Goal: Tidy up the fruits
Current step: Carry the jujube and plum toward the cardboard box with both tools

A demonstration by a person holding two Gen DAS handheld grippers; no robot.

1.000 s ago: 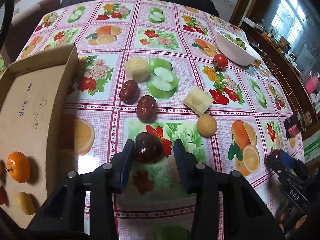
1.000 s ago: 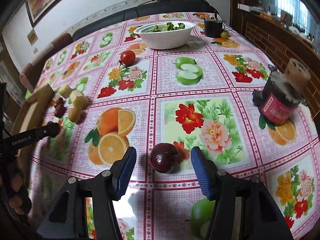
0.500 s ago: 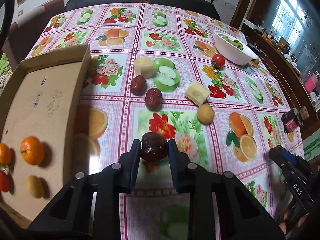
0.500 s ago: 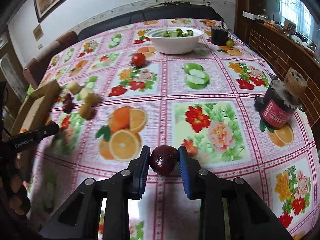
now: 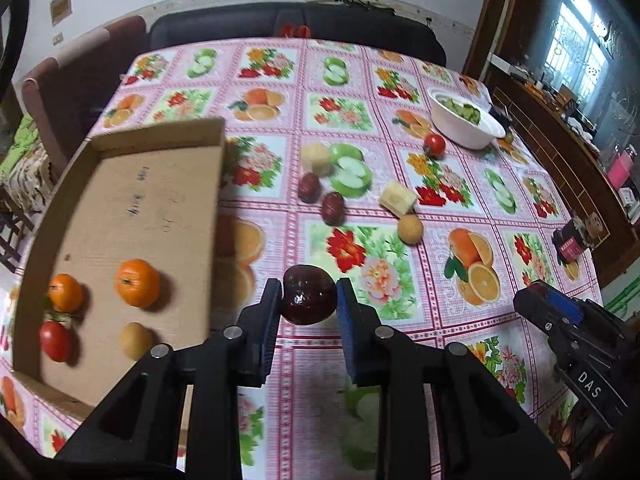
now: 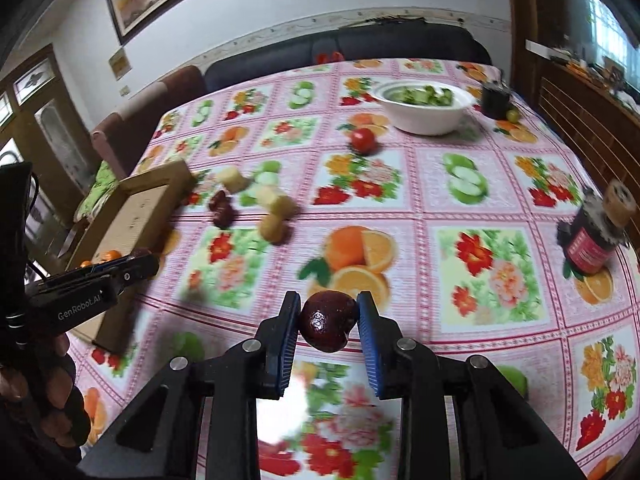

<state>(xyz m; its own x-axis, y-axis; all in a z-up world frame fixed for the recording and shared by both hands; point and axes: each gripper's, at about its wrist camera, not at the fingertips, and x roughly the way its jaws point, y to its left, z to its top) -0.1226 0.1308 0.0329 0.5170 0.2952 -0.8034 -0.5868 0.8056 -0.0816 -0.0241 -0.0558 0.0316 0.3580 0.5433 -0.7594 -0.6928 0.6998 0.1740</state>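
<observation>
Above the flowered tablecloth of the bench (image 5: 400,40), the left tongs (image 5: 308,300) pinch a dark red jujube (image 5: 307,300) between their two pads, lifted off the cloth just right of the cardboard box (image 5: 160,184). That box holds two tangerines (image 5: 137,282), a small tomato (image 5: 54,340) and a pale round fruit (image 5: 136,340). Loose on the bench farther off lie two more jujubes (image 5: 333,208), two pale cut chunks (image 5: 397,198), a yellow-brown round fruit (image 5: 410,229), and a cherry tomato (image 5: 434,145) just beside a white bowl (image 5: 464,128) of greens. Well to the right, the right tongs (image 6: 328,322) pinch another dark red jujube (image 6: 328,322) of their own, raised above a printed orange on the cloth. A dark jar (image 6: 592,240) stands near the bench's right edge.
</observation>
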